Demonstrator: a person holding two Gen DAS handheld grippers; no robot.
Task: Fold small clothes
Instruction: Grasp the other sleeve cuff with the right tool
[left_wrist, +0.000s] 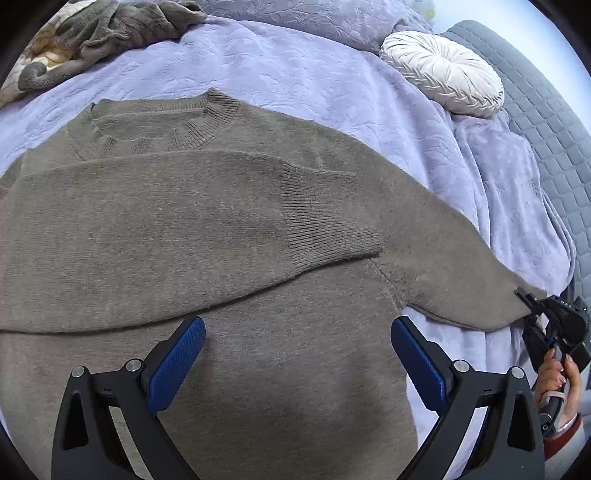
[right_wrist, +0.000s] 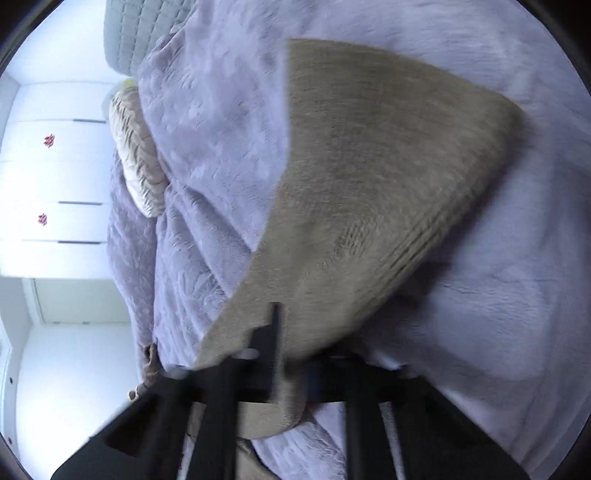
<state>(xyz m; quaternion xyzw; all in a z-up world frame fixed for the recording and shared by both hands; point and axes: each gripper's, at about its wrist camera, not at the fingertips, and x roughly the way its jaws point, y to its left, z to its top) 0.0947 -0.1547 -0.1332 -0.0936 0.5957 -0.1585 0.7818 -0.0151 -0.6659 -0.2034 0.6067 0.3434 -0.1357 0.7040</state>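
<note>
A grey-brown knit sweater (left_wrist: 207, 236) lies flat on the lavender bedspread (left_wrist: 303, 74), collar away from me, one sleeve folded across its chest. My left gripper (left_wrist: 297, 354) hovers open and empty just above the sweater's lower body, blue pads (left_wrist: 177, 363) wide apart. My right gripper (left_wrist: 526, 301) is at the far right, shut on the end of the other sleeve, which stretches out sideways. In the blurred right wrist view the right gripper (right_wrist: 280, 332) pinches that sleeve (right_wrist: 369, 192), lifted off the bedspread (right_wrist: 207, 147).
A crumpled grey garment (left_wrist: 110, 33) lies at the back left. A round pleated cream cushion (left_wrist: 443, 74) rests at the back right beside a grey quilted headboard (left_wrist: 546, 122). White cupboard doors (right_wrist: 55, 166) show beyond the bed's edge.
</note>
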